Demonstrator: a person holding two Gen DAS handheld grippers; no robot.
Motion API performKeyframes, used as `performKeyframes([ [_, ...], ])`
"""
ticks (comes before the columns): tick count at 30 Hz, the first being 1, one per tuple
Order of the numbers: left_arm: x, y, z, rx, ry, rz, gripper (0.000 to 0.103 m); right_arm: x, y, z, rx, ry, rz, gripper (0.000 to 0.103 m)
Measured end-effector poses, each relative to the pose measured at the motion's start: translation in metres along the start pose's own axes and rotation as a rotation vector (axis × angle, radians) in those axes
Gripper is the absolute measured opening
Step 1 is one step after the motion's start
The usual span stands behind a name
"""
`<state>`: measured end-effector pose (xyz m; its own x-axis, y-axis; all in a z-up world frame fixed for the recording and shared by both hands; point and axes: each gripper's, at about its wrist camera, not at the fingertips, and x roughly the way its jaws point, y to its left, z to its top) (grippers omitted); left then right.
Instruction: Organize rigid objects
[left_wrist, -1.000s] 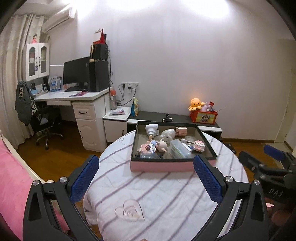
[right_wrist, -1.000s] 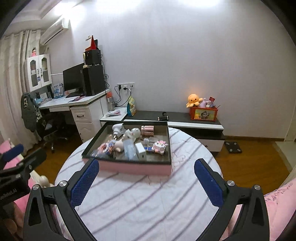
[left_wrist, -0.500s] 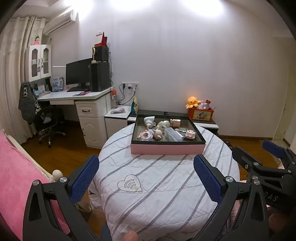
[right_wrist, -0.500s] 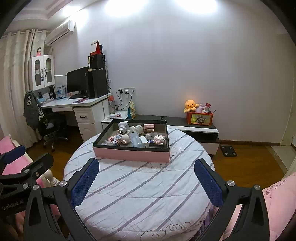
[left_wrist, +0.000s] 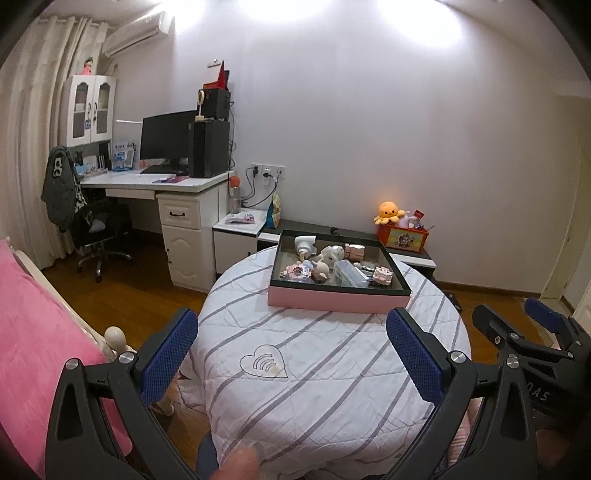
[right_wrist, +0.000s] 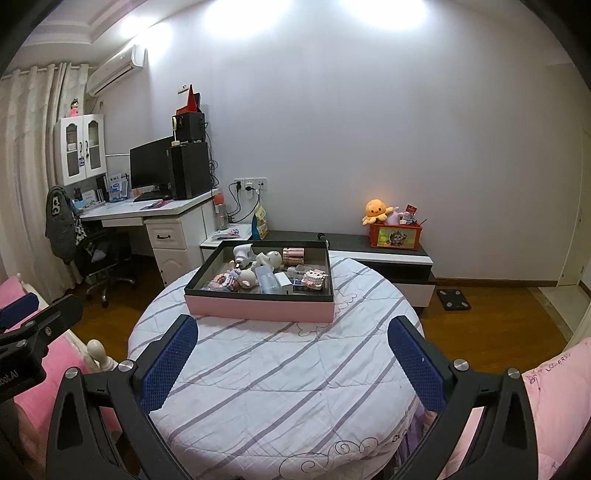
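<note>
Both grippers empty, jaws spread wide, held short of the table's near edge. Left gripper (left_wrist: 291, 354) and right gripper (right_wrist: 291, 354) each frame bare striped cloth (left_wrist: 332, 369) between their pads.

Box (left_wrist: 338, 301) sits on the far part of the round table (right_wrist: 207, 424), above frame centre in both views, well apart from either tool. Pink wall faces the grippers; long axis runs left-right across the frame. Small rigid items are heaped inside it: a white figure (right_wrist: 267, 260), a clear case (left_wrist: 349, 273), a pink block toy (right_wrist: 316, 277), a copper-pink tube (right_wrist: 293, 254).

Key relation: box lies straight ahead and beyond both tools. In the left view it sits right of centre, in the right view left of centre, so it lies between the arms; neither looks clearly nearer.

View differences: left view shows the right gripper at lower right and a heart mark (left_wrist: 264, 363) on the cloth. Right view shows the left gripper (right_wrist: 22, 332) at left edge, and a floor scale (right_wrist: 452, 299).
</note>
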<state>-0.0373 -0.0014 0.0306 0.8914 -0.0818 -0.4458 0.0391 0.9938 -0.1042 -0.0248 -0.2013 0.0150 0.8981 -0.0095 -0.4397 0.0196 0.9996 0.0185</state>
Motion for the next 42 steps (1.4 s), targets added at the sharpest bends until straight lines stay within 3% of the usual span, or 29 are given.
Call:
performKeyframes([
  [8,0.0034,-0.0064,-0.0025,0.039,-0.004,0.030,0.103,0.0029,0.0002,-0.0027,-0.002,0.009,-0.001,0.103],
  [42,0.0070,-0.0086,0.0003,0.041,-0.006,-0.008,0.103,0.0087,0.0000,-0.0033,-0.001,0.021,-0.002,0.103],
])
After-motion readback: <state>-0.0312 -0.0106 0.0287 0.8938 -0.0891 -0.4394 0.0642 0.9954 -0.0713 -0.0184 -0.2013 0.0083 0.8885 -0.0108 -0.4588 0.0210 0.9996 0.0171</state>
